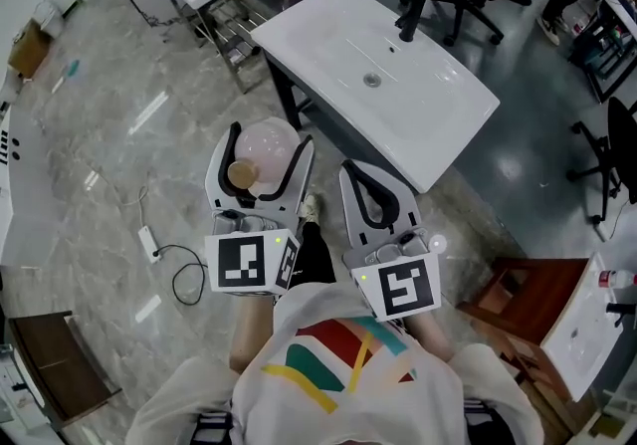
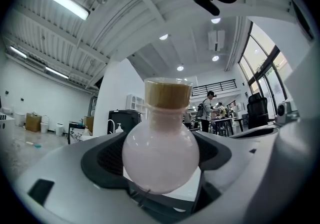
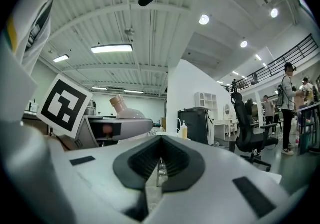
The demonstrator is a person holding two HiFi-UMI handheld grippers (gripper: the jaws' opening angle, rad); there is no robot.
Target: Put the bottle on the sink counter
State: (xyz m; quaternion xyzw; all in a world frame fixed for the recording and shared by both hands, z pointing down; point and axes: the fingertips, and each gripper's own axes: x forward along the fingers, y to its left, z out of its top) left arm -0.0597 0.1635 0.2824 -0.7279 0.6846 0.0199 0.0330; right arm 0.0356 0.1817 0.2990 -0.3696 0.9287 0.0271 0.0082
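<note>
close in front of my chest, left gripper (image 1: 271, 140) and right gripper (image 1: 348, 168) are held side by side, noses toward the sink counter (image 1: 450, 130) and tipped slightly up. left jaws are spread wide and clamped on the belly of the round pink bottle (image 2: 161, 155), its cork (image 1: 241, 174) angled off to my left. right jaws are pressed together on nothing. bottle hangs over the floor (image 1: 119, 134), short of the counter's near corner.

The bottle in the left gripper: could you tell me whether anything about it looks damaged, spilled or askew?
Nothing stands out. The bottle sits whole between the left gripper's jaws, its cork stopper seated, with no drips showing. The right gripper is shut and empty, and the sink counter ahead looks clean and undamaged.
</note>
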